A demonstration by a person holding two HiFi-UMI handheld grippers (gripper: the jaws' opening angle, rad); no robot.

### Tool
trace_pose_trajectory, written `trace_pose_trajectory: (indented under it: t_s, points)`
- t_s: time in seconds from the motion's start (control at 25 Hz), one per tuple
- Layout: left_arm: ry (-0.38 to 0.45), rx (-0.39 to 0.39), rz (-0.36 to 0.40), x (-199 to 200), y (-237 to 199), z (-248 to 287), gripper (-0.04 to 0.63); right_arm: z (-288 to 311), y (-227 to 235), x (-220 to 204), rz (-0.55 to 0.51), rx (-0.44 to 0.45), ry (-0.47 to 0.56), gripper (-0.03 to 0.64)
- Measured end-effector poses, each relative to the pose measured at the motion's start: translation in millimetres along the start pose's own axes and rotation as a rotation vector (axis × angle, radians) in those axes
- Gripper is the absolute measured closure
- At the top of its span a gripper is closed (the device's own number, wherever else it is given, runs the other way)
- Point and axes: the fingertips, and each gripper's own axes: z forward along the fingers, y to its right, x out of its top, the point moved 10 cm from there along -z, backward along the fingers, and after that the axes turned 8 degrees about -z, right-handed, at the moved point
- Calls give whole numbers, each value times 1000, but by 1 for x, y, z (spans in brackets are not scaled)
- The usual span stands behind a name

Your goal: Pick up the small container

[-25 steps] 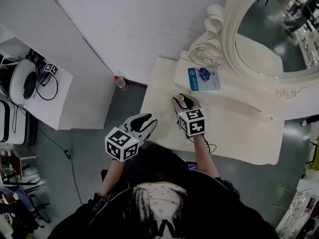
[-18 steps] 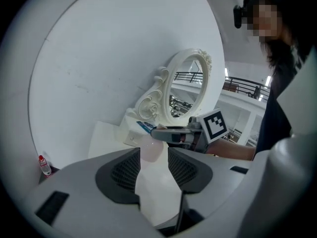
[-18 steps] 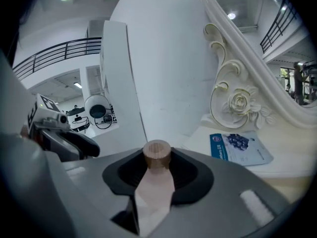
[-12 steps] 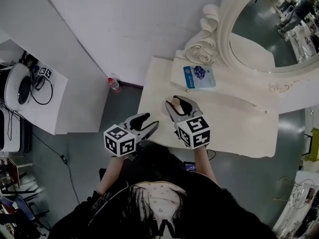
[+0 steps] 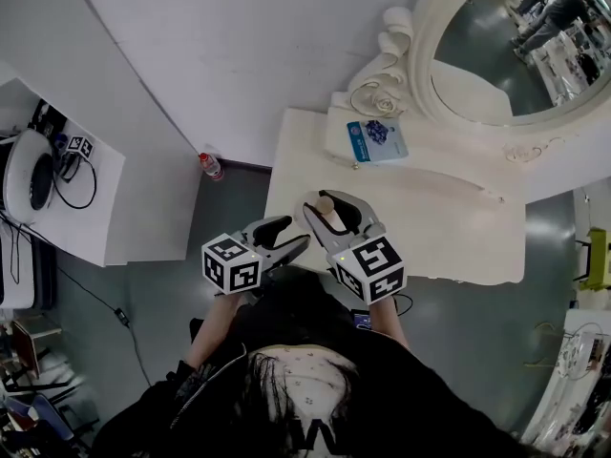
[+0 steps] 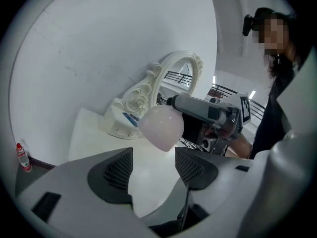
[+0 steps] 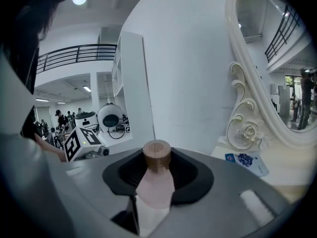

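Note:
The small container (image 5: 326,204) is a pale pink bottle with a brown wooden cap (image 7: 157,155). My right gripper (image 5: 331,214) is shut on its body and holds it above the near part of the white dressing table (image 5: 449,227). In the right gripper view the container (image 7: 154,187) stands upright between the jaws. My left gripper (image 5: 291,234) hovers off the table's left front edge. Its jaws are opening with nothing between them. In the left gripper view the container's rounded bottom (image 6: 161,128) floats beyond my left gripper (image 6: 153,167), with the right gripper (image 6: 208,114) behind it.
An ornate white mirror (image 5: 430,65) stands at the table's back, with a blue-printed packet (image 5: 377,141) at its foot. A red-capped bottle (image 5: 210,166) stands on the grey floor by the wall. A white desk with a round device (image 5: 29,175) lies far left.
The right gripper has drawn the container back toward the person, away from the mirror. The left gripper's jaws have spread wider apart.

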Motion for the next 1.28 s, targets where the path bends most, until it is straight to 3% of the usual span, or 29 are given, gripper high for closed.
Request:
trace_pose_trajectory:
  t_s: [0.28,0.48,1.28]
  points:
    - [2,-119,57,1,10,-17,348,-1,-33,9,-13,-8,6,472]
    - [12,-164,66,-2,12,-38,348,-1,-58,13,-13,-26,9,472]
    - [-65,-215,125,-47,11,-148,348,-3,-190,8,51,-148,37,472]
